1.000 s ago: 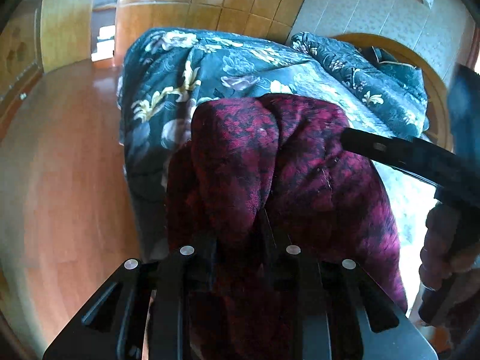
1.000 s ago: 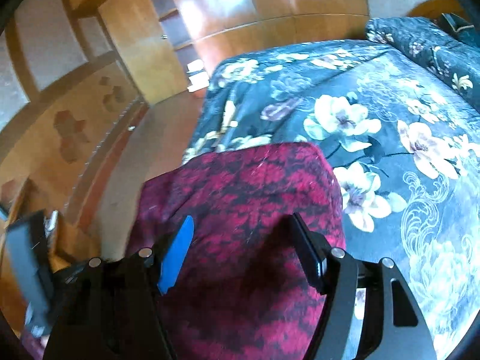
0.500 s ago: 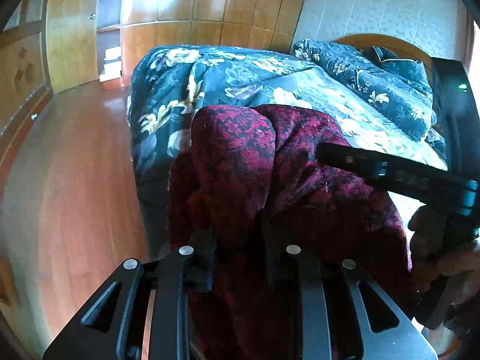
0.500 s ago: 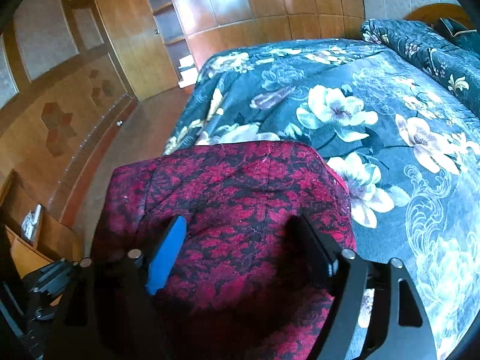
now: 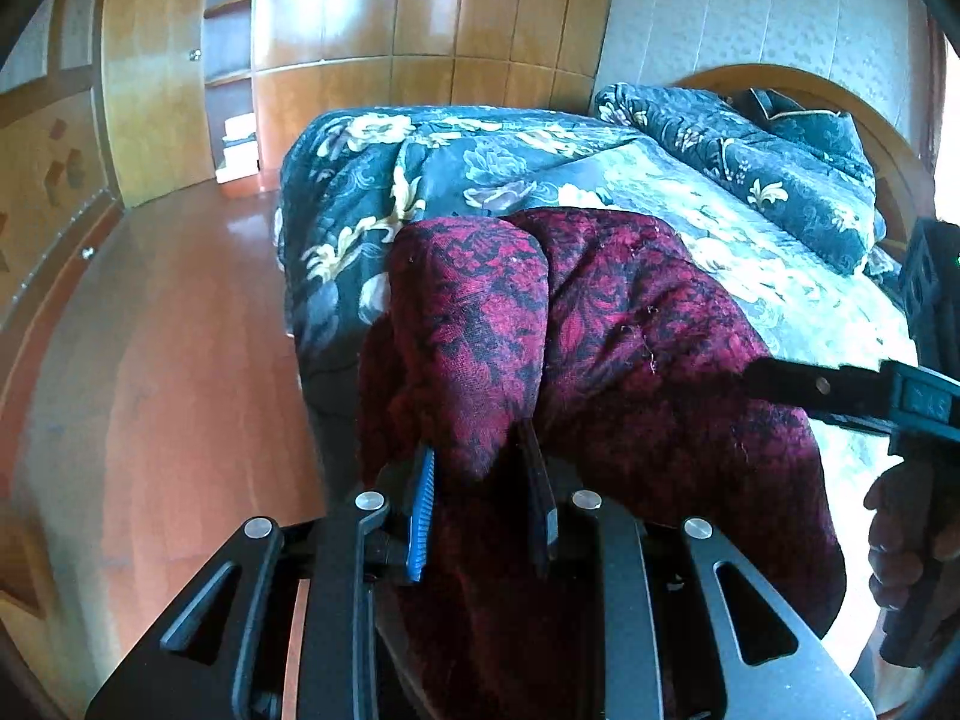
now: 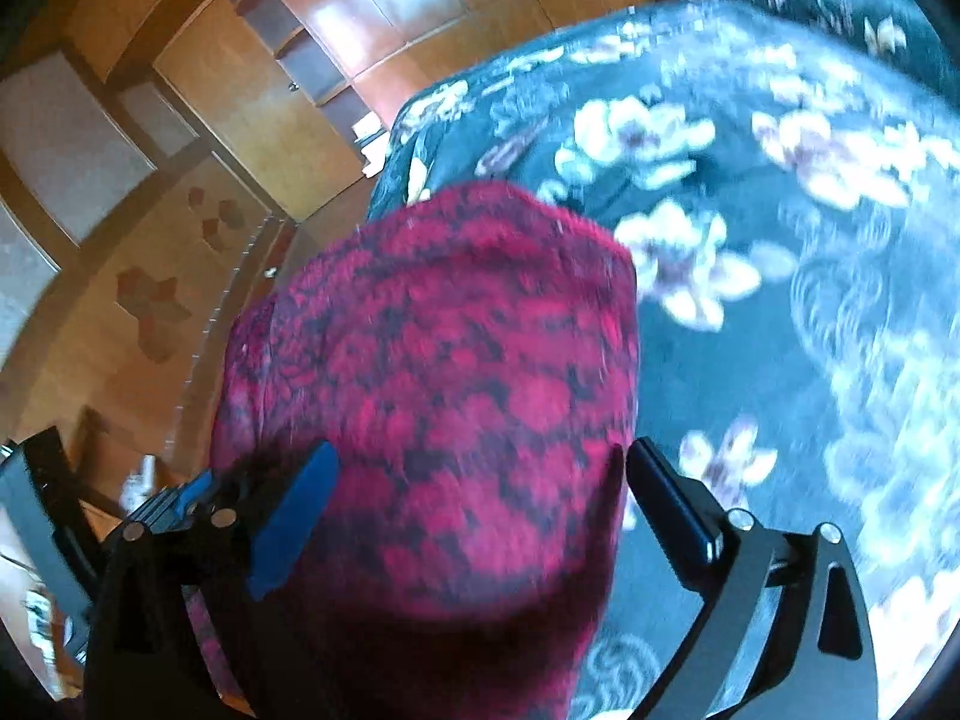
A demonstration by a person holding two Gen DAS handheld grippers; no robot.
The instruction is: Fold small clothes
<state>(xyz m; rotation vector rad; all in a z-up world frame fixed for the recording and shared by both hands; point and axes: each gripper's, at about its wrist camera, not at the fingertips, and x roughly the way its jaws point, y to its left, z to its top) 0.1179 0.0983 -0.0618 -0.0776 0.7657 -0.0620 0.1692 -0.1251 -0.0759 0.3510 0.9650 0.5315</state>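
Observation:
A dark red garment with a black floral pattern (image 5: 630, 348) lies at the near corner of a bed, one part folded over itself. My left gripper (image 5: 480, 468) has its jaws slightly parted around a bunched fold of the garment. My right gripper (image 6: 474, 474) is open wide with the garment (image 6: 456, 348) lying between its fingers, not pinched. The right gripper also shows in the left wrist view (image 5: 840, 390), resting on the garment's right side.
The bed has a dark blue quilt with pale flowers (image 6: 750, 192) and pillows at the headboard (image 5: 780, 162). A wooden floor (image 5: 168, 360) lies to the left. Wooden wardrobes (image 5: 390, 30) line the far wall.
My left gripper's jaws have parted a little, loosening their grip on the fold. My right gripper has tilted and shifted over the garment, staying open.

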